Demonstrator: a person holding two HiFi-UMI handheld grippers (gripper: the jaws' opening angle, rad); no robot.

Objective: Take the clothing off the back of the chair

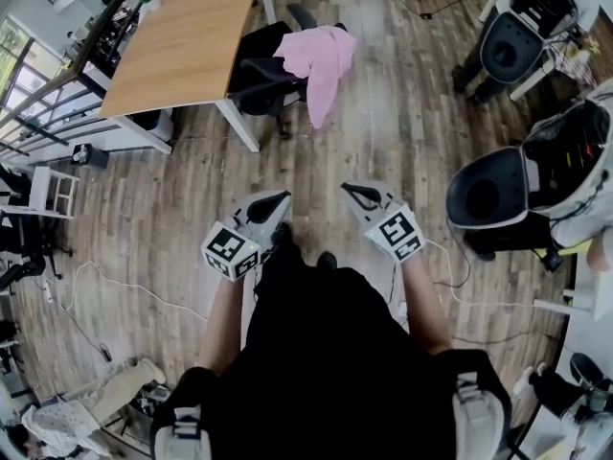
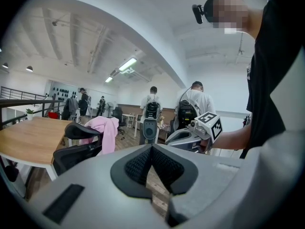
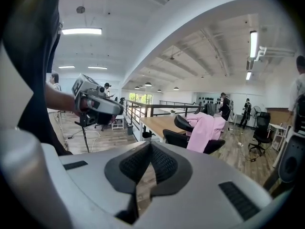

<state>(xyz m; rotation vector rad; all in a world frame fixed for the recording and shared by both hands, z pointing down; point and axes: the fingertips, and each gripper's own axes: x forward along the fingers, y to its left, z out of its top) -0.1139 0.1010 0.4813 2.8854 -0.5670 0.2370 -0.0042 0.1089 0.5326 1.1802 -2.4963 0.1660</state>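
A pink garment [image 1: 321,62] hangs over the back of a black office chair [image 1: 261,81] pushed up to a wooden desk [image 1: 187,38], some way ahead of me. The left gripper view shows the same garment [image 2: 104,130] at its left; in the right gripper view the garment [image 3: 205,131] is right of centre. My left gripper [image 1: 279,202] and right gripper [image 1: 351,193] are held in front of my body, far short of the chair. Both are shut with nothing between the jaws. Each gripper view shows the other gripper to one side.
Plank floor lies between me and the chair. Grey-and-black machines [image 1: 508,195] stand at the right, another one [image 1: 522,29] further back. A white cable [image 1: 124,286] trails across the floor at the left. A railing [image 1: 48,103] runs beyond the desk. Several people stand at the far end of the room.
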